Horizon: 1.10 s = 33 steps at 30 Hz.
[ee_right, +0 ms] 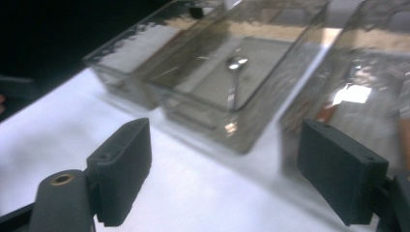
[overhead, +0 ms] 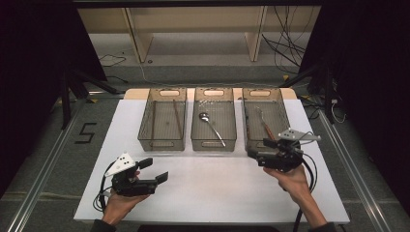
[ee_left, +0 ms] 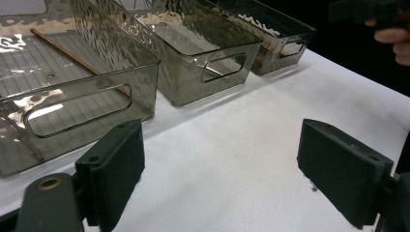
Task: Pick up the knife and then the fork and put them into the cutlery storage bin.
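- A white table stands in a dark-walled room with wooden shelving legs and loose cables on the grey floor behind; three smoky see-through bins sit in a row across its far half.
- The work shown is sorting cutlery into those bins: the left bin holds brown chopsticks, the middle bin a metal spoon, and the right bin a slim utensil with a reddish-brown handle.
- The right gripper hangs at the near wall of the right bin, just on the person's side of that utensil; its jaws stand wide apart with nothing between them, as the right gripper view shows.
- The left gripper rests low by the near left of the table, well apart from the bins, jaws spread and empty.
- To do this step well, I would judge: draw the right gripper clear without clipping the bin's rim, and keep the jaws apart until lined up on the next piece.
- Pose: the right forearm angles in from the bottom right, gripper pointing leftward along the bin fronts; the left hand cups its gripper from below, pointing right across bare table.
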Tool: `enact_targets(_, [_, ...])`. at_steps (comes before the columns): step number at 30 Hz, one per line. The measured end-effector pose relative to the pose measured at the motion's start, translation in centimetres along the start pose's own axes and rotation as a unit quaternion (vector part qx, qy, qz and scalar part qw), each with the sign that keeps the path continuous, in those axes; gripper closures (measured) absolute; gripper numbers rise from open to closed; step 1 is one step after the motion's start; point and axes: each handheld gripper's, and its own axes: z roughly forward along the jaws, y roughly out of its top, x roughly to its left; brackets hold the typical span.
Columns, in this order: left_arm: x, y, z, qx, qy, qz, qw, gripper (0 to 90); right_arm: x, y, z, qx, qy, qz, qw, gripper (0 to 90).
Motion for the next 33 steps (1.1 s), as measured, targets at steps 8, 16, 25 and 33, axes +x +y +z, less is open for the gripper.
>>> enact_targets(8, [0.1,-0.1,0.0,-0.001,-0.001,-0.004,1.0000,16.8,2.3,-3.6,-1.3,-0.022,0.004,-0.007,0.9997,17.9])
enact_targets(16, [0.0,-0.1,0.0,0.000,-0.004,-0.003,1.0000,16.7,2.8,-5.6,-2.3,-0.040,-0.003,-0.006,0.9992,17.3])
enact_targets(25, [-0.1,-0.1,0.0,0.002,-0.006,-0.001,1.0000,16.7,2.5,-6.2,-2.5,-0.046,-0.014,-0.014,0.9987,17.3])
enact_targets(33, [-0.1,-0.1,0.1,0.003,-0.006,0.001,1.0000,16.7,2.4,-6.2,-2.7,-0.052,-0.018,-0.014,0.9984,17.2])
